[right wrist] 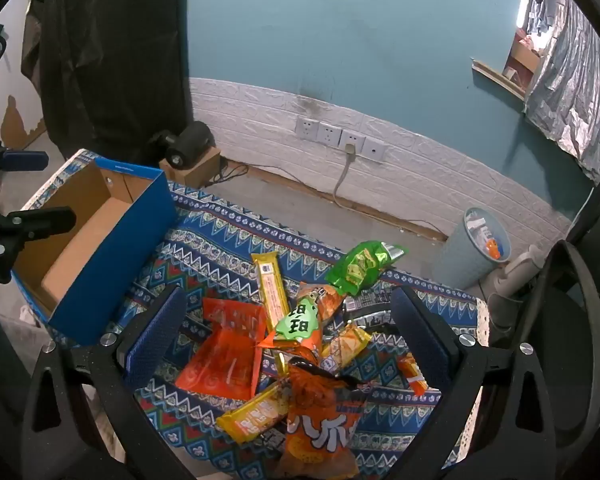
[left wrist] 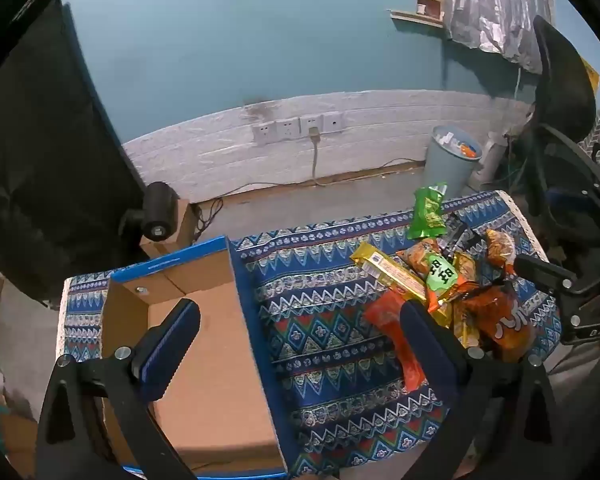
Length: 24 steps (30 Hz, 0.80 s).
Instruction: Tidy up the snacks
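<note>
snack pile: a loose heap of crinkly foil and plastic snack packets (right wrist: 296, 344) on the blue patterned tablecloth (right wrist: 228, 224), to the right of the open blue cardboard box with the brown inside (right wrist: 112, 236). Nothing's in the box yet as far as I can see.

my right gripper (right wrist: 284, 328): fingers spread wide, nothing held, hanging right over the heap, so this hand is clearly the nearer one.

my left gripper (left wrist: 300, 340): also wide and empty, straddling the box's right wall; the heap is off to its right.

the relation that matters: the long yellow foil bar (right wrist: 272, 288) lies straight ahead between my right fingers, its long axis running away from me, roughly in line with them. I reckon I'd have to close across its narrow width.

count, best I can do:
- orange/red packets: about four, incl. the flat red-orange pouch (right wrist: 228, 356) and the big orange bag (right wrist: 320, 432)
- yellow ones: three or so
- green bag (right wrist: 360, 268): one, far side of the heap from the box
- box: one
- a few are overlapped, so don't hold me to it
</note>
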{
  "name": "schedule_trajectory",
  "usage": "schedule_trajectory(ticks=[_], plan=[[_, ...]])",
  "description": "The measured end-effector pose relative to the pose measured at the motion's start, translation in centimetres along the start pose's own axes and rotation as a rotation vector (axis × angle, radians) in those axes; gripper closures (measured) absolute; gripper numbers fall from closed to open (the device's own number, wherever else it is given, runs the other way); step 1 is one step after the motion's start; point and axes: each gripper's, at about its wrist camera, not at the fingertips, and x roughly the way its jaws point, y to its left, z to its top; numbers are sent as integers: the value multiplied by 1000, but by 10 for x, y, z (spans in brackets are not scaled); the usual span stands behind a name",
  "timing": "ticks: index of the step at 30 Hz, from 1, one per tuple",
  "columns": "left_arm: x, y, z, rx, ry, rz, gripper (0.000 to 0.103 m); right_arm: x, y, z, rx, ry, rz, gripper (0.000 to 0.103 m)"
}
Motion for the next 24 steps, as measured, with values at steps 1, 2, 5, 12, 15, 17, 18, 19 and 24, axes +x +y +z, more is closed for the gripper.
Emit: schedule_trajectory(ticks=[1,2,5,12,15,17,18,19,24], plan=[[-1,-1,0,5,-6,11,2,0,0,0,0,1,0,3],[-1,-2,0,12,-11,19,2,0,0,0,0,2,0,3],[-1,-10,-2,29,-21,20,2,1,0,0,-4,2,-1,3],[-4,-9,-3,32,-24,11,2,5,-5,-1,-7,1,2,3],[-5,-7,-2,25,-32,8,2,0,-1,-1,-6,-2,-8,3],[-5,-6,-1,17,-31,0,2,0,-1,-1,-5,-2,-9,3],[-5,-5,-2,12,-31,-2,2,0,-1,1,-4,-2,-8,3],[-5,-5,-2,10,-32,-5,2,0,-1,1,-5,-1,-8,3],[-5,-6,-2,10,-30,-15,2,-1,-1,1,-7,-3,-8,3]])
